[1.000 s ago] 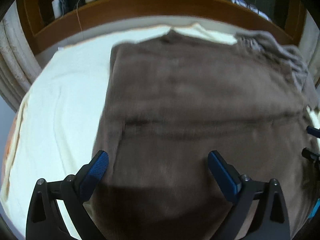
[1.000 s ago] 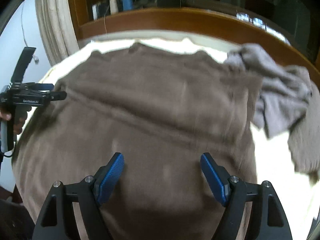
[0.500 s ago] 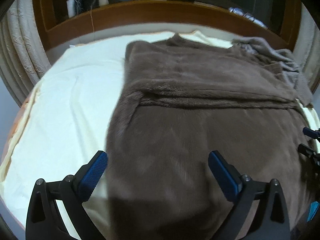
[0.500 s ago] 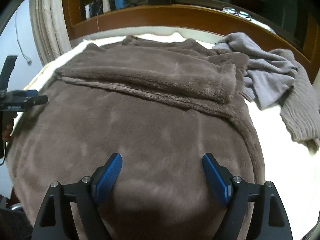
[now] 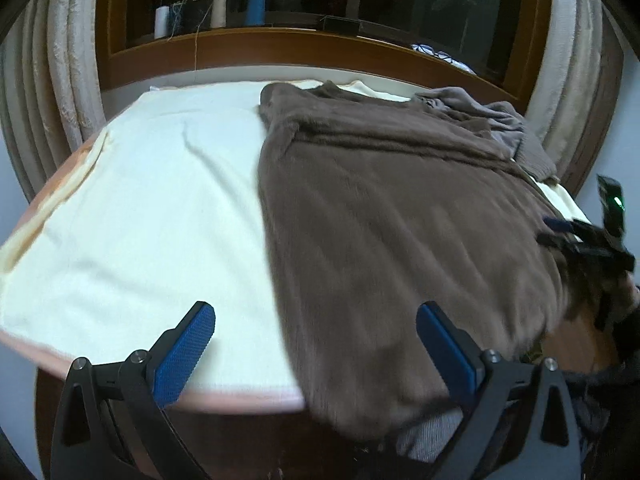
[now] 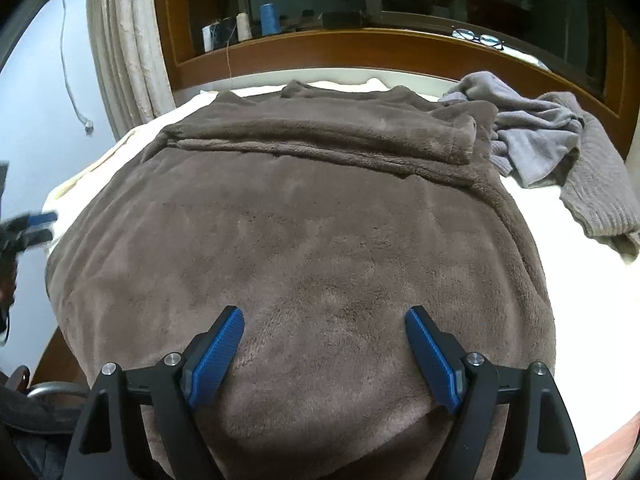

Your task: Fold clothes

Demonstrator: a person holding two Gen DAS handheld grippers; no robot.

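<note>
Plush brown garment (image 6: 304, 240) lies spread flat, top band folded across, hem draping off the desk (image 5: 132, 216); left gripper (image 5: 316, 344) and right gripper (image 6: 324, 352) jaws apart, empty.

Thread spools, white, beige and blue (image 5: 255, 9), stand on the brown wooden ledge (image 5: 280, 46); a pair of glasses (image 6: 478, 38) lies there; cream curtains (image 6: 124, 40) hang beside
</note>
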